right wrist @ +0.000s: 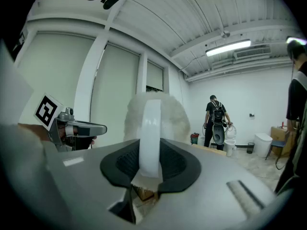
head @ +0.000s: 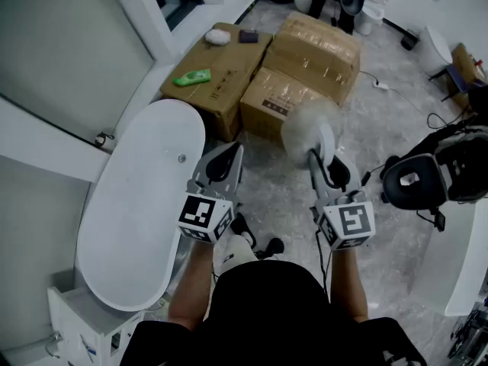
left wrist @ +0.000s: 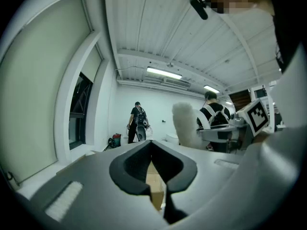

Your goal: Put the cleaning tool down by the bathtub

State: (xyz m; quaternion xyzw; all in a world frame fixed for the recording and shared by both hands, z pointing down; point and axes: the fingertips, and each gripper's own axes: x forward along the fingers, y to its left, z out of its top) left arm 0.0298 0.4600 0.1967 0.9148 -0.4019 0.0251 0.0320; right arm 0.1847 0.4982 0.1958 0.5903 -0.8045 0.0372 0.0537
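Aloft: cleaning tool (head: 305, 128), a fluffy white duster on a white handle, was clamped upright in the right gripper (head: 323, 155) jaws, right of the bathtub (head: 145, 204) and apart from it. The handle's lower end was hidden behind the jaws. Left gripper (head: 226, 158): jaws together, nothing between. Cardboard boxes (head: 313, 52) were partly hidden behind the duster.

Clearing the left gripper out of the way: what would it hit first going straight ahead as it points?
Probably nothing close. The left gripper points roughly level, and its line seems to pass over the cardboard boxes into open room. How far above them it passes is unclear.
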